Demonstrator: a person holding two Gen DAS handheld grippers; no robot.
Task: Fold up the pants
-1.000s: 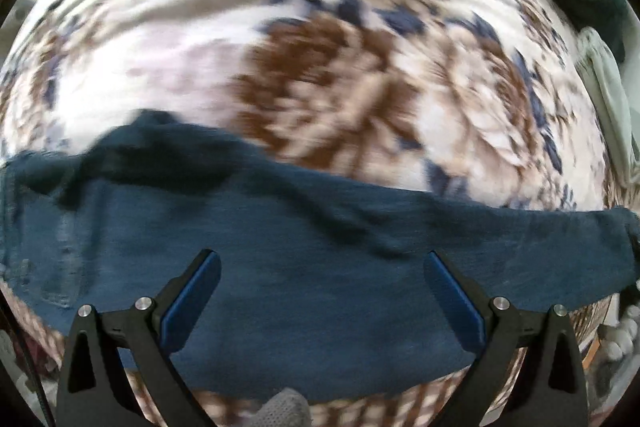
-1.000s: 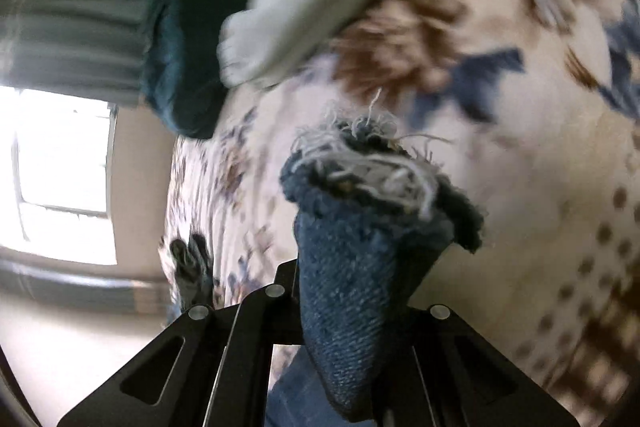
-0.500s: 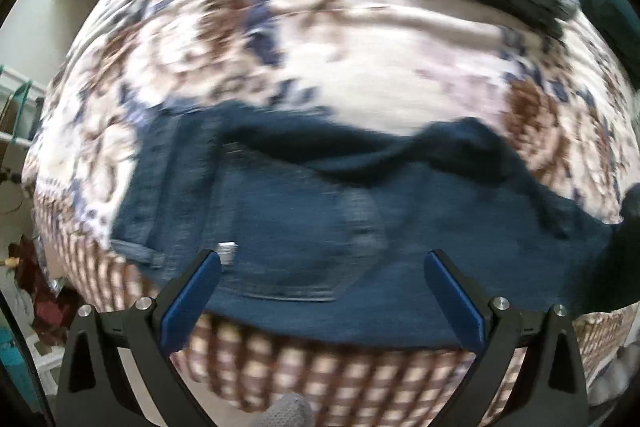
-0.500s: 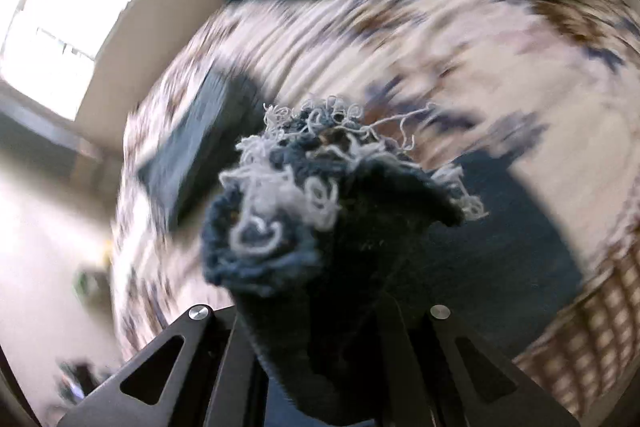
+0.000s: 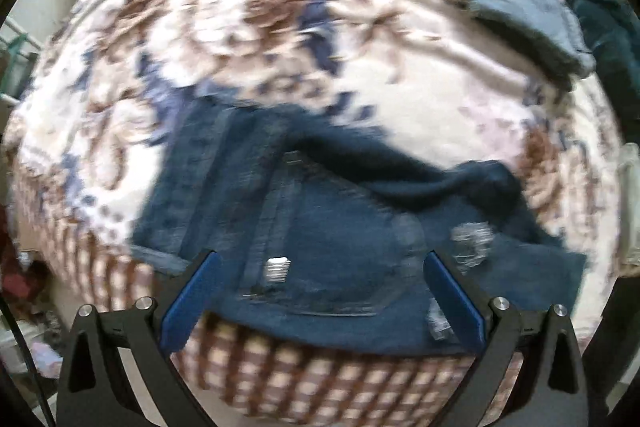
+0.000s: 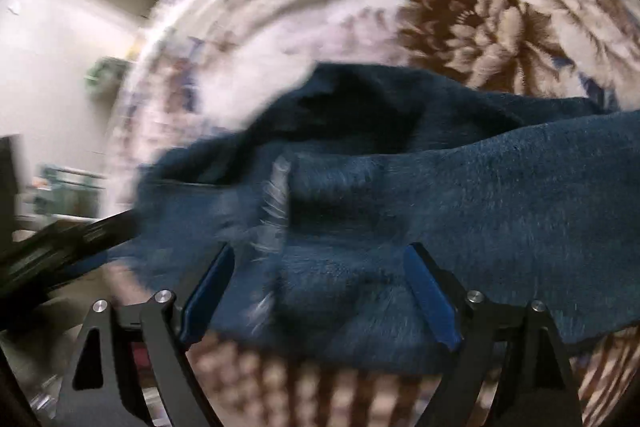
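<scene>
So the dark blue jeans [image 5: 336, 227] are lying on the flowery bedspread [image 5: 248, 27], close to its checked edge, roughly doubled over with one leg flopped across the back pocket and a frayed, ripped patch showing near the right side. The left gripper [image 5: 320, 291] hangs over them pointing down, blue pads spread wide, nothing between them, not touching the denim as far as I can see. The right gripper [image 6: 320, 291] has just been opening, and its jaws stand wide apart now; denim fills the space in front of them, but the pads aren't pressing on it, so it's let go of the fabric. In the right wrist view the jeans [image 6: 400, 195] look bunched, with a fold ridge and some white frayed threads. A second folded pair of jeans [image 5: 516, 3] sits farther back on the bedspread, well apart. Everything's pretty motion-blurred.
</scene>
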